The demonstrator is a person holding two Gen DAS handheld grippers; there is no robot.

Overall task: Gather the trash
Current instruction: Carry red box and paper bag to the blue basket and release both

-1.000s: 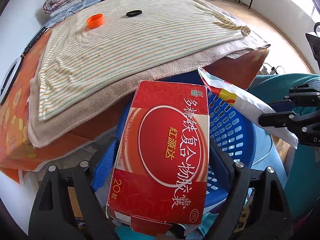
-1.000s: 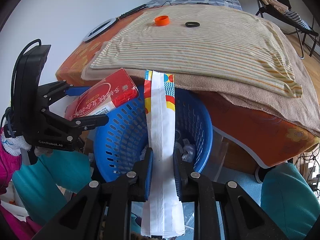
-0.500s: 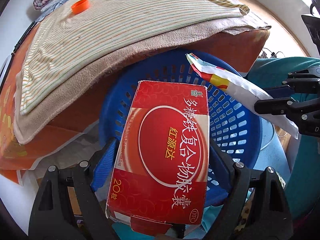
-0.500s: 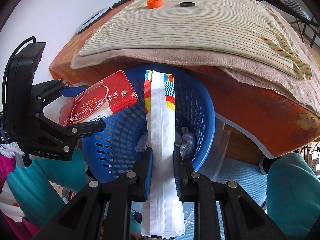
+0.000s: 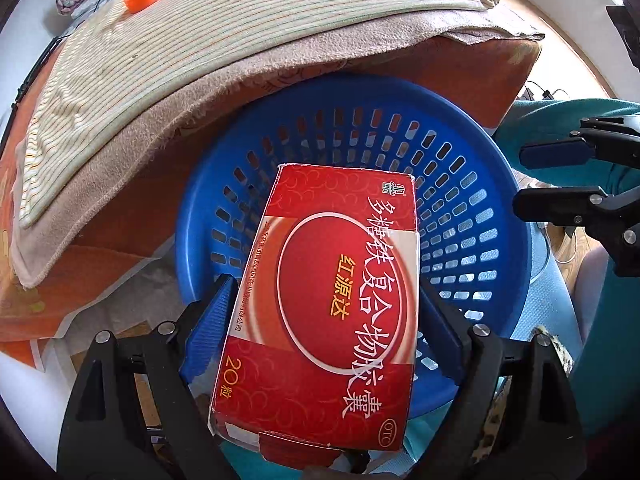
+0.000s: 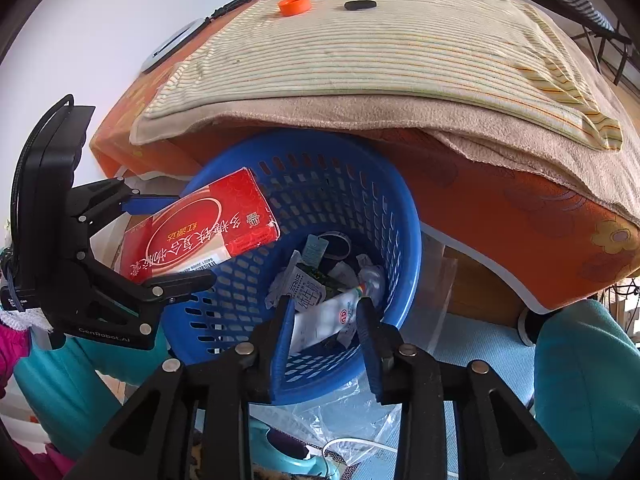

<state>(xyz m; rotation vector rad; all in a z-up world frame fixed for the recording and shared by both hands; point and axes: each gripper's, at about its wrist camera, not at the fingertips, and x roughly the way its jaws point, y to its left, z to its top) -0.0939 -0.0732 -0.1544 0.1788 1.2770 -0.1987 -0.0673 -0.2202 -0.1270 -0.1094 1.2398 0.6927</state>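
Note:
My left gripper [image 5: 324, 300] is shut on a red medicine box [image 5: 332, 304] with white Chinese lettering and holds it over the near rim of the blue slotted basket [image 5: 472, 184]. In the right wrist view the box [image 6: 200, 228] juts over the basket's left rim [image 6: 404, 208]. My right gripper [image 6: 326, 312] is open and empty, just above the basket's near rim. The white wrapper with red and yellow print [image 6: 332, 316] lies in the basket on other paper trash [image 6: 308, 280].
The basket stands on the floor against a bed with a striped cloth [image 6: 380, 56] over a beige blanket. An orange cap [image 6: 294, 4] and a black ring [image 6: 360, 5] lie on the cloth. Clear plastic [image 6: 352, 412] lies on the floor near the basket.
My right gripper opened and the white wrapper dropped into the basket. Both grippers moved lower and closer over the basket; the left still holds the red box.

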